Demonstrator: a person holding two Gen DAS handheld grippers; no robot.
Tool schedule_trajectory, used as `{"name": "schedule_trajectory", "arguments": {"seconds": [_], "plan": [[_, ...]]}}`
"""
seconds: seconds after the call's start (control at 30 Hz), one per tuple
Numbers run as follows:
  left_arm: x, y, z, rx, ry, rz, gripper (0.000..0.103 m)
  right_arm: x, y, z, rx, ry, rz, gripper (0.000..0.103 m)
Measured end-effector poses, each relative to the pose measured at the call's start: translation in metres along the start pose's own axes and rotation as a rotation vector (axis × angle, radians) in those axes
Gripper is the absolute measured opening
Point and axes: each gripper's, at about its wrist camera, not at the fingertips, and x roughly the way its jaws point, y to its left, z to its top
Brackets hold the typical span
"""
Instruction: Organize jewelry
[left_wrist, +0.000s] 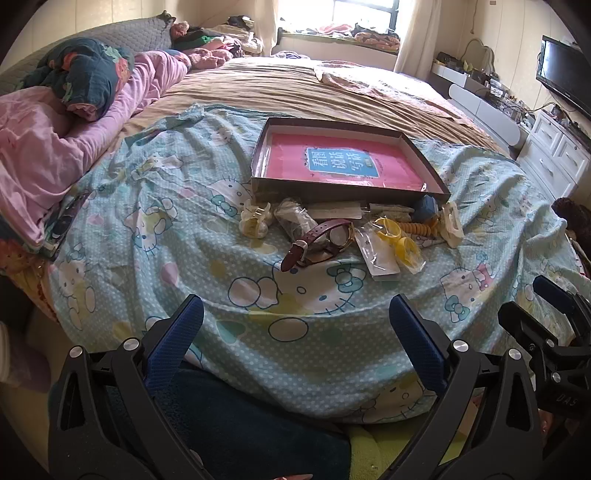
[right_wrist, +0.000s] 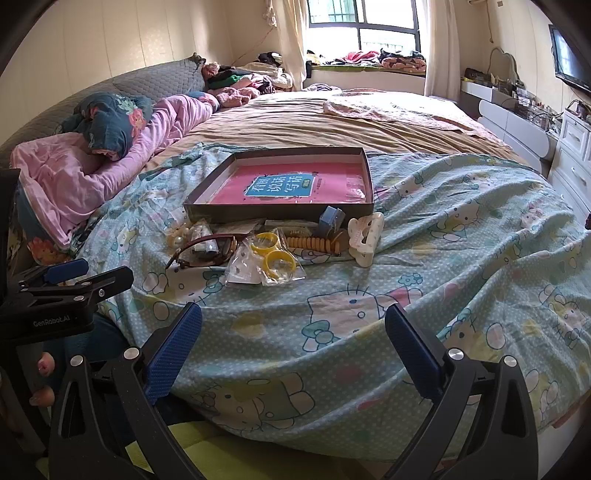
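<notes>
Left wrist view looks across a bed covered by a pale blue cartoon-cat bedsheet (left_wrist: 207, 236), where a shallow dark cardboard box tray (left_wrist: 347, 192) with a pink printed sheet on its floor serves as the landmark. Heaped against the tray's near wall lies the jewelry pile: a maroon leather-strap wristwatch (left_wrist: 317, 240) just in front of the wall, a cream plastic hair claw (left_wrist: 255, 219) at the tray's near left corner, a clear plastic bag holding yellow rings (left_wrist: 397, 242) in front of the tray's right half, a coiled orange beaded bracelet (left_wrist: 421, 229) beside that bag, a small blue box (left_wrist: 424, 208) touching the near wall, and a white plastic hair clip (left_wrist: 452, 223) off the tray's near right corner. Nothing from the pile lies inside the tray.

The left gripper (left_wrist: 295, 325) hangs well short of the tray, its blue-padded jaws spread wide and holding nothing. The right gripper (right_wrist: 293, 332), seen from the right wrist view, is likewise spread wide and empty, also on the near side of the tray, over the bedsheet's front edge. Beyond the tray's far wall stretches a tan blanket (right_wrist: 332, 122), and to the tray's left lies a crumpled pink quilt (right_wrist: 110, 162).
</notes>
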Motion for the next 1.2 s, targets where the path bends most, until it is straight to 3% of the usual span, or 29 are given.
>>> {"name": "schedule_trajectory", "arguments": {"seconds": [0.5, 0.97, 1.2], "plan": [[-0.003, 0.008, 0.014, -0.011, 0.002, 0.004, 0.094, 0.001, 0.003, 0.003, -0.005, -0.005, 0.006, 0.099], [0.024, 0.028, 0.012, -0.066, 0.046, 0.03, 0.094, 0.02, -0.005, 0.018, -0.019, -0.003, 0.017, 0.099], [0.042, 0.03, 0.016, -0.036, 0.068, 0.043, 0.094, 0.034, -0.01, 0.024, -0.029, 0.01, 0.017, 0.099]]}}
